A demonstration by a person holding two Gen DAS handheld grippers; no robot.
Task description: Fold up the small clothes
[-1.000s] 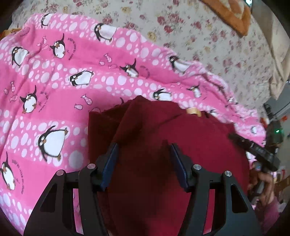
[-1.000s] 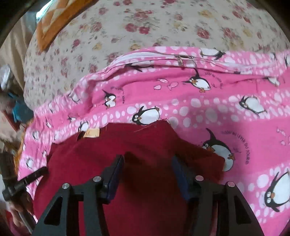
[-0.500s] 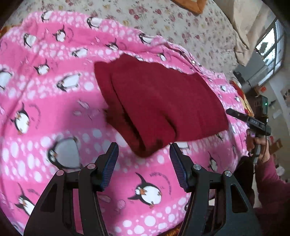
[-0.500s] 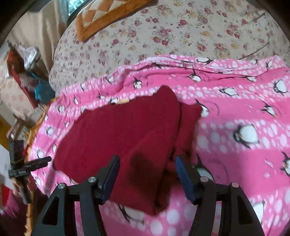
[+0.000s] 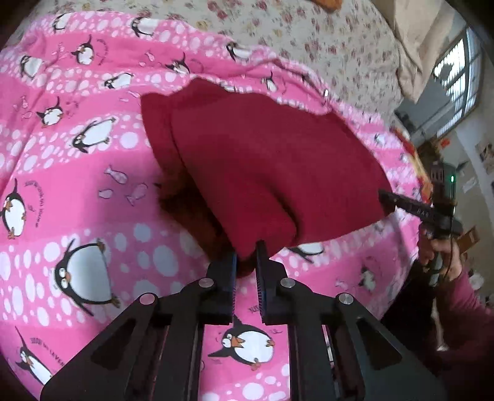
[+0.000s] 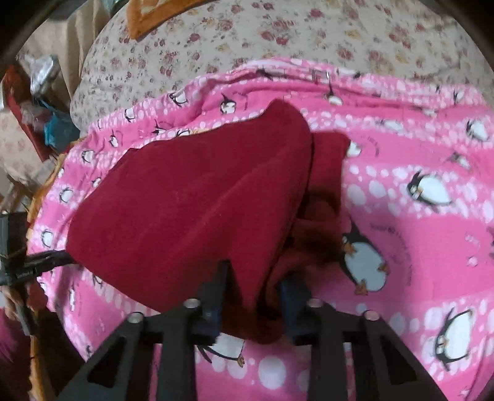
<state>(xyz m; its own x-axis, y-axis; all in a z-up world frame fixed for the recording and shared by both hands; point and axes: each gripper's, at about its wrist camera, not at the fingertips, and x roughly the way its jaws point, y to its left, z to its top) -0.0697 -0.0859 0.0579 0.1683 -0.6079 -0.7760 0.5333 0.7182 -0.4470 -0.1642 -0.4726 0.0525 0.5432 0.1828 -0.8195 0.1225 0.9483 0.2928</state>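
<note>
My left gripper [image 5: 246,259] and right gripper [image 6: 251,287], open half a second ago, are now clamped on the near corners of the red garment [image 5: 268,160], which lies on the pink penguin blanket [image 5: 92,197] on the bed; the next fold can begin.

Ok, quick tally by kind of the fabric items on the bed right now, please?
Dark red garment: 1, pinched by the left gripper and the right gripper
Pink penguin-print blanket: 1
Floral bedsheet: 1
Orange patterned cushion: 1
Total: 4
</note>
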